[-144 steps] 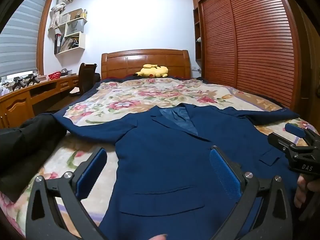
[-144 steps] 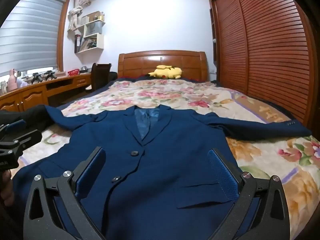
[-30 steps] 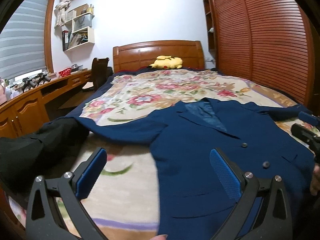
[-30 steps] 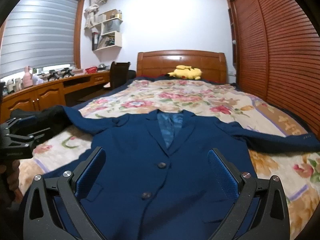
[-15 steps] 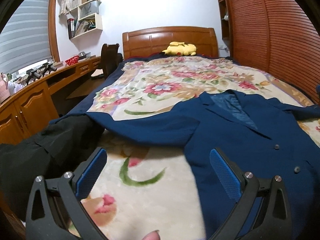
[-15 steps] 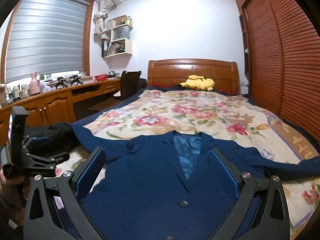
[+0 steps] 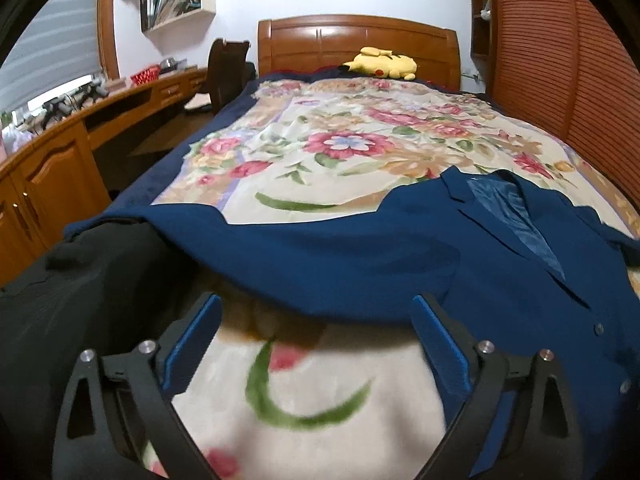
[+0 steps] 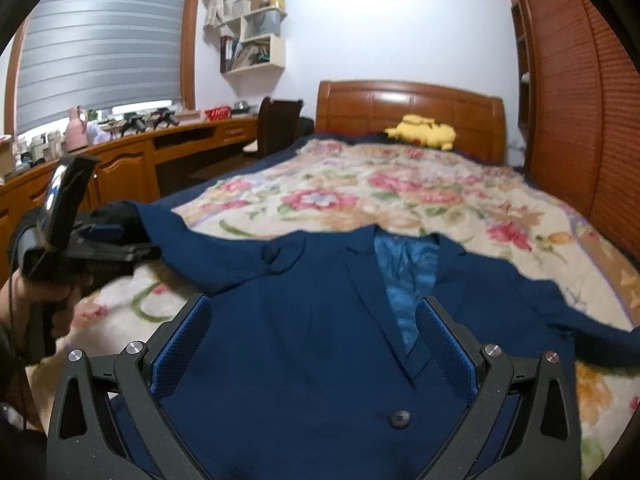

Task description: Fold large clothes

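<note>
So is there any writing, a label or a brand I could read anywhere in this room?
None can be read.
Books on the wall shelf: spines too small and blurred.
Blue jacket: no label shows.
Left gripper and right gripper: no legible marking.

Each hand-held gripper is a black matte frame with two angled fingers, triangular cut-outs and silver screw heads at the pivots. The left hand-held gripper (image 7: 316, 344) and the right hand-held gripper (image 8: 314, 344) carry blue textured pads (image 8: 182, 350) on the inner finger faces. A flat black plate stands above the left unit's body. The hand (image 8: 24, 300) grips a black handle.
</note>
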The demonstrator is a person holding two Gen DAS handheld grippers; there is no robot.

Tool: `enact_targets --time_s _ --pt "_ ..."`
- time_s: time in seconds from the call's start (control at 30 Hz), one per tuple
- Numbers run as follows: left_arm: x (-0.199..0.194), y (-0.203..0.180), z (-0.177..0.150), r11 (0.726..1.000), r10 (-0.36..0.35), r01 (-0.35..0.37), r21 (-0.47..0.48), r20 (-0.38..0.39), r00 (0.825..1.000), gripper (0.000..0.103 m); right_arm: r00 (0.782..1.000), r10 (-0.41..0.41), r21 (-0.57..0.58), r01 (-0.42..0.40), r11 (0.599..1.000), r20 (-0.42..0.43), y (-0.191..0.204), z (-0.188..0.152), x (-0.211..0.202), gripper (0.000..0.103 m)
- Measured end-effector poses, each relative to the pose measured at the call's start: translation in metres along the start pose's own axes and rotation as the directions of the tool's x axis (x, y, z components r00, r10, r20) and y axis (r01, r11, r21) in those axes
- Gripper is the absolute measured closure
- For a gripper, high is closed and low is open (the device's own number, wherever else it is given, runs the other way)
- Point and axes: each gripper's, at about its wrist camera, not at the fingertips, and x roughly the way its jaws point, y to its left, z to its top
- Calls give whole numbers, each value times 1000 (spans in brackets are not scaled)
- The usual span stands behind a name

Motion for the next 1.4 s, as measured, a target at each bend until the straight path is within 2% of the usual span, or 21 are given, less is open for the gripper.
enact_targets --time_s 0.23,0.33,0.57,0.73,0.87,0.9,0.93,0.97,1.03,1.2,1.4 --pt "28 15 21 997 51 -53 -58 -40 998 18 998 24 0 -24 1000 -51 -3 -5 13 0" --pt "37 21 17 994 65 -72 -81 -81 995 24 997 37 4 -37 999 -71 -4 -8 15 0" --pt "54 27 1 992 41 -57 -115 -138 990 31 995 54 -5 -55 998 -87 -4 -11 14 0" --pt "68 31 9 991 45 -65 -118 -162 986 53 994 52 -5 -53 999 -96 -5 -14 14 0" --pt "74 44 19 984 79 -104 -146 -171 982 55 994 48 -13 -49 999 -97 -6 -17 9 0" --pt "77 47 21 982 88 -115 -147 -178 980 59 994 48 -12 -50 999 -97 -6 -17 9 0" --pt "79 50 22 982 95 -123 -146 -182 979 67 994 49 -12 -50 999 -96 -7 -17 8 0" --pt "80 52 22 980 104 -131 -149 -180 978 73 994 49 -12 -50 999 -95 -7 -18 7 0" --pt "80 55 24 980 106 -133 -149 -175 979 93 994 47 -12 -49 999 -96 -9 -19 6 0" --pt "65 44 31 986 122 -135 -101 -119 985 103 994 43 -11 -45 999 -101 -15 -21 4 0" --pt "29 6 44 998 66 -66 -4 -15 998 103 995 17 -4 -17 1000 -100 -29 -22 1 0"
